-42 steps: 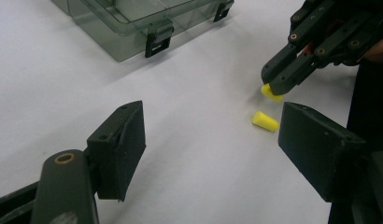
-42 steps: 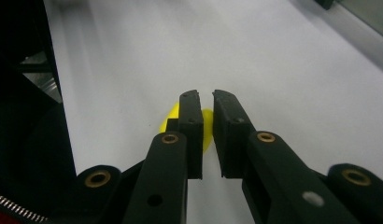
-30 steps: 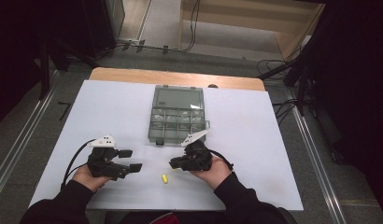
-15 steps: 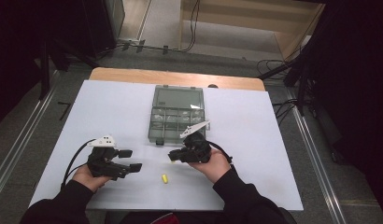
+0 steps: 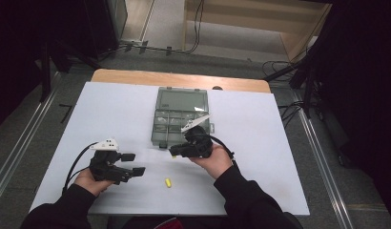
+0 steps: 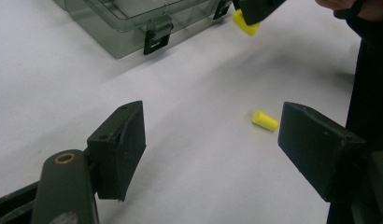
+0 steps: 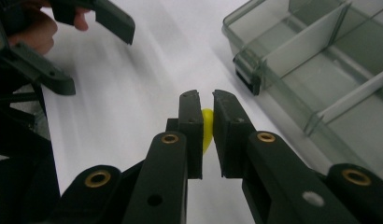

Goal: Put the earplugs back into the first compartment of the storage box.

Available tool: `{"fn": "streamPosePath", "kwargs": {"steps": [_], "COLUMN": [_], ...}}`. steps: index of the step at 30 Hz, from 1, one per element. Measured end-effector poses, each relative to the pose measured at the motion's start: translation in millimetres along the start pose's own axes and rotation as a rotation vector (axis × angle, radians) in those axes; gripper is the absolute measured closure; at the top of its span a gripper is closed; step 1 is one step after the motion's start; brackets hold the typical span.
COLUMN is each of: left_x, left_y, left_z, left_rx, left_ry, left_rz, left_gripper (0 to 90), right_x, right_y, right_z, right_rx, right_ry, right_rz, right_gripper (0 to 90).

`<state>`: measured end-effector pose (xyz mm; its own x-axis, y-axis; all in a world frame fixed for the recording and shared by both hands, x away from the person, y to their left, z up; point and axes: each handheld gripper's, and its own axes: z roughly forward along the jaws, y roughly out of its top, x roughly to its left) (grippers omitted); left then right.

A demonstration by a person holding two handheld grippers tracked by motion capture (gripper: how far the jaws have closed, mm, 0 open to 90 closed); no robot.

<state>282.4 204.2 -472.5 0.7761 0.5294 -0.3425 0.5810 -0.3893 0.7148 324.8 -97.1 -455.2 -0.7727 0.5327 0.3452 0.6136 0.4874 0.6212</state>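
A small yellow foam plug (image 7: pixel 207 127) is pinched between the pads of my right gripper (image 7: pixel 207 100), which is shut on it. In the high view that right gripper (image 5: pixel 172 153) hovers just in front of the open compartment box (image 5: pixel 161 135), near its front edge. From the left gripper view the held plug (image 6: pixel 245 24) hangs by the box's latch (image 6: pixel 151 41). A second yellow plug (image 5: pixel 168 182) lies loose on the white table; it also appears between the jaws as a plug (image 6: pixel 265 120) ahead of them. My left gripper (image 5: pixel 134 163) rests low at the left, open and with nothing in it (image 6: pixel 212 109).
The clear box has several divided compartments (image 7: pixel 315 60), and its lid (image 5: pixel 181 99) lies open flat behind it. The white tabletop (image 5: pixel 279 143) spreads wide to the right and left. A wooden edge (image 5: pixel 136 76) runs along the far side. Cables trail from both grippers.
My right gripper has lifted and moved toward the box's front edge with the yellow plug in it. The left gripper and the loose plug have stayed put.
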Motion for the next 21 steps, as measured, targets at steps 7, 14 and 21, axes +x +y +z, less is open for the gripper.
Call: {"fn": "streamPosePath", "kwargs": {"steps": [7,14,21], "left_x": [0.4,0.6,0.5], "left_y": [-0.2,-0.6,-0.9], "left_z": [0.3,0.5,0.8], "left_rx": [0.003,0.002,0.003], "left_ry": [-0.004,0.002,0.005], "left_rz": [0.001,-0.006,-0.006], "left_gripper": [23.6,23.6,23.6], "right_x": [-4.6,-11.9,-17.9], "right_y": [11.8,22.3,30.6], "right_z": [-1.5,-3.0,-1.4], "right_rx": [-0.01,-0.022,-0.022], "right_ry": [0.003,-0.003,-0.006], "right_rz": [0.003,0.012,0.021], "right_gripper": [79.7,79.7,79.7]}}
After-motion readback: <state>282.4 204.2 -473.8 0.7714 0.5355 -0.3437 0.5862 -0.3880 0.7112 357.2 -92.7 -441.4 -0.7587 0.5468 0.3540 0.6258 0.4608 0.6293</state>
